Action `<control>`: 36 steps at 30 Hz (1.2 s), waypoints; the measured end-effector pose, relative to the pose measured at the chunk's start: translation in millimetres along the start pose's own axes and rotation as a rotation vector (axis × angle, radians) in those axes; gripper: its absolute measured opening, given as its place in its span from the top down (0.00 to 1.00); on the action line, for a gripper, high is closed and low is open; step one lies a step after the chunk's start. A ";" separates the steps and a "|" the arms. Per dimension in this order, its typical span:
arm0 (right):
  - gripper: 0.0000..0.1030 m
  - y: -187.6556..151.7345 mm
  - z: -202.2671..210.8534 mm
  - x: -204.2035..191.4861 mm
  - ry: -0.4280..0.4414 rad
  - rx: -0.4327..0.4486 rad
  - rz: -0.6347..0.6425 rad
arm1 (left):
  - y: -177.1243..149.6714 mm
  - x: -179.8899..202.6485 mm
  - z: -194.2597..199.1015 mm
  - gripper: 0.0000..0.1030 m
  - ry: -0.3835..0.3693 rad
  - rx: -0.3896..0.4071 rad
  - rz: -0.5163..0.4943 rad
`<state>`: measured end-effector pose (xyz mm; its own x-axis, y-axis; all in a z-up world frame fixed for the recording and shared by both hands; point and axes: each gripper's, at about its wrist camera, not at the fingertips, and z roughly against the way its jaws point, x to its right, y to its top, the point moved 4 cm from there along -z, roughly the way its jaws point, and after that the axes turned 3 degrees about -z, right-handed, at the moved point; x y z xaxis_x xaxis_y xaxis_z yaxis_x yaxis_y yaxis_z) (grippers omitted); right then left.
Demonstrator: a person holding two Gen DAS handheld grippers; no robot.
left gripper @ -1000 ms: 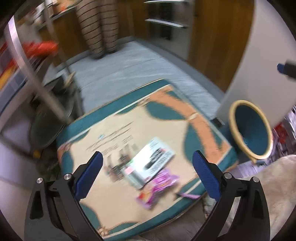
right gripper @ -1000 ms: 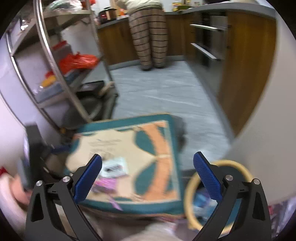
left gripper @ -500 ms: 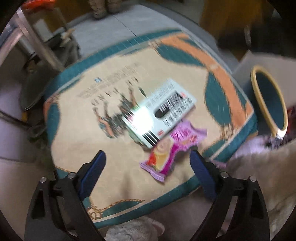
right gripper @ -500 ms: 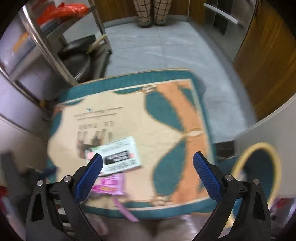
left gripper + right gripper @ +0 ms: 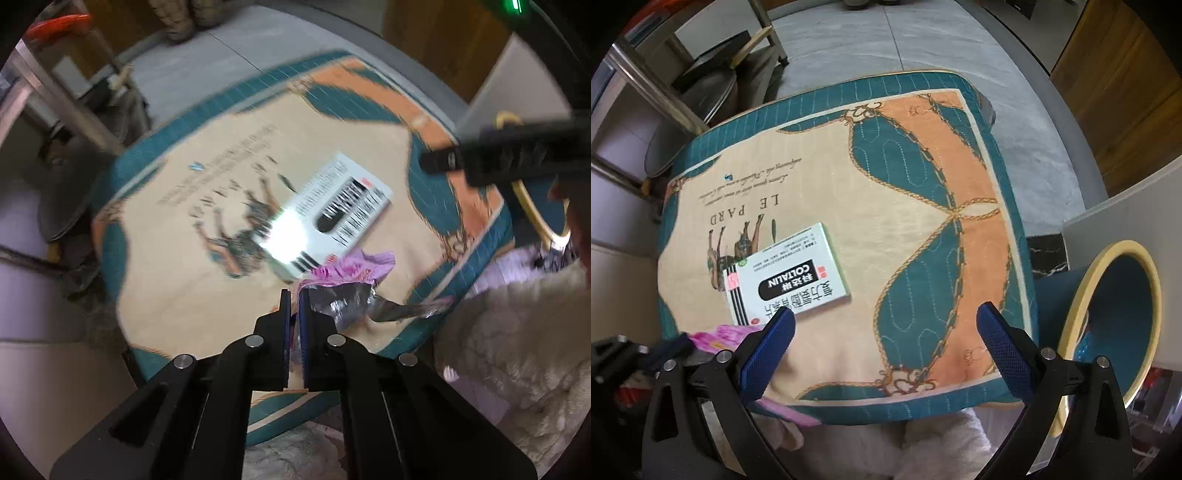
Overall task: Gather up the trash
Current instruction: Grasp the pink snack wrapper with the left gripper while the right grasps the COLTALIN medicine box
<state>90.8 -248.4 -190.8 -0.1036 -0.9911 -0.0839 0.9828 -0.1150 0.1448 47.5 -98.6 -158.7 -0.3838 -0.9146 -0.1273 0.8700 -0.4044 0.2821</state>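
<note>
Left wrist view: heavy motion blur over the cushion [image 5: 177,266]; white glare burns out the near half of the medicine box [image 5: 325,221]. Right wrist view: sharp, evenly lit, box [image 5: 786,275] print legible. Both views: fisheye bending and dark corners around the cushion [image 5: 923,221]. Soft indoor light, faint shadows.

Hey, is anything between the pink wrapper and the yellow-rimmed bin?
Nothing visible stands between them. The left gripper holds the crumpled pink foil wrapper; only the quilted cushion's corner lies before the teal, yellow-rimmed bin.
</note>
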 end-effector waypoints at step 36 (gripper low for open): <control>0.22 30.7 -91.6 -62.6 -0.025 -0.020 -0.452 | 4.8 -66.6 -41.6 0.50 -0.069 -0.068 0.216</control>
<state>141.4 -183.8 -271.4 -0.5264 -0.8430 -0.1106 0.8408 -0.5354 0.0795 90.0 -39.6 -188.4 -0.2047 -0.9788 -0.0050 0.9522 -0.2003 0.2308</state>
